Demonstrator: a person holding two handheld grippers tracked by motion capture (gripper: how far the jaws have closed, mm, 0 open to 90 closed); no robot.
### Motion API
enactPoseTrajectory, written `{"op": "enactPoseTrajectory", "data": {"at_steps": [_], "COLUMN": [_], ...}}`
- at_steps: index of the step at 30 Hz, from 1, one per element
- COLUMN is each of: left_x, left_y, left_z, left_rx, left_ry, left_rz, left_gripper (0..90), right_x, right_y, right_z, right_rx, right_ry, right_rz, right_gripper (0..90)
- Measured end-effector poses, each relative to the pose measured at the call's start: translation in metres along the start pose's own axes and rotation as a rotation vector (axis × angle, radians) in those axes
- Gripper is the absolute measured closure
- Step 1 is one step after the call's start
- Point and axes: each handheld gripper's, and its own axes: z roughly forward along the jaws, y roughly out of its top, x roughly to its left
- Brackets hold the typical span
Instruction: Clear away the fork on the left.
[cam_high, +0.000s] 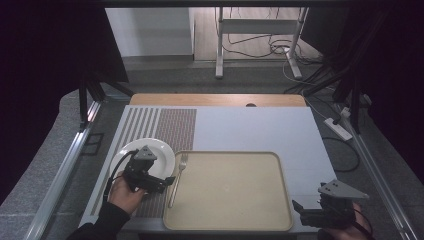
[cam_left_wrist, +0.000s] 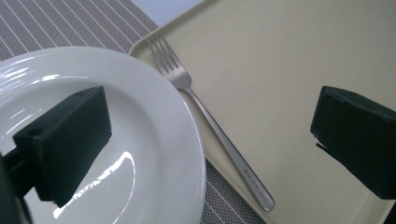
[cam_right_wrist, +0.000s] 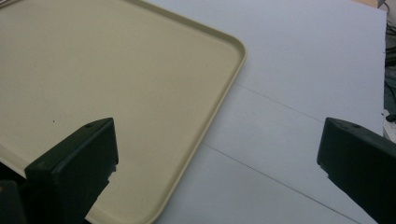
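Covering the near worktop (cam_high: 300, 135), a beige tray (cam_high: 235, 195) carries a fork (cam_left_wrist: 212, 123) along its left edge, just right of the white plate (cam_left_wrist: 163, 126). Left gripper (cam_left_wrist: 210, 135) jaws spread wide, fork lying between them, untouched. Right gripper (cam_right_wrist: 219, 163) jaws gape over the tray's right rim.

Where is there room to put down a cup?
The tray is bare right of the fork, and so is the grey mat behind it. It is crowded at the left, where the plate, fork and left gripper sit close.
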Motion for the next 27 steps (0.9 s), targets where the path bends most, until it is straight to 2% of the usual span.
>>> {"op": "enactPoseTrajectory", "data": {"at_steps": [17,27], "left_x": [0.011,0.014], "left_y": [-0.029,-0.047], "left_z": [-0.023,-0.037], "left_rx": [-0.055,-0.083], "left_ry": [0.004,-0.003], "left_rz": [-0.1,-0.136], "left_gripper": [0.0,0.0], "right_x": [0.001,0.001], "right_y": [0.0,0.0], "right_z": [0.0,0.001], "right_rx": [0.004,0.007], "right_ry": [-0.001,-0.001], "right_rz": [-0.01,-0.01], "right_gripper": [0.0,0.0]}}
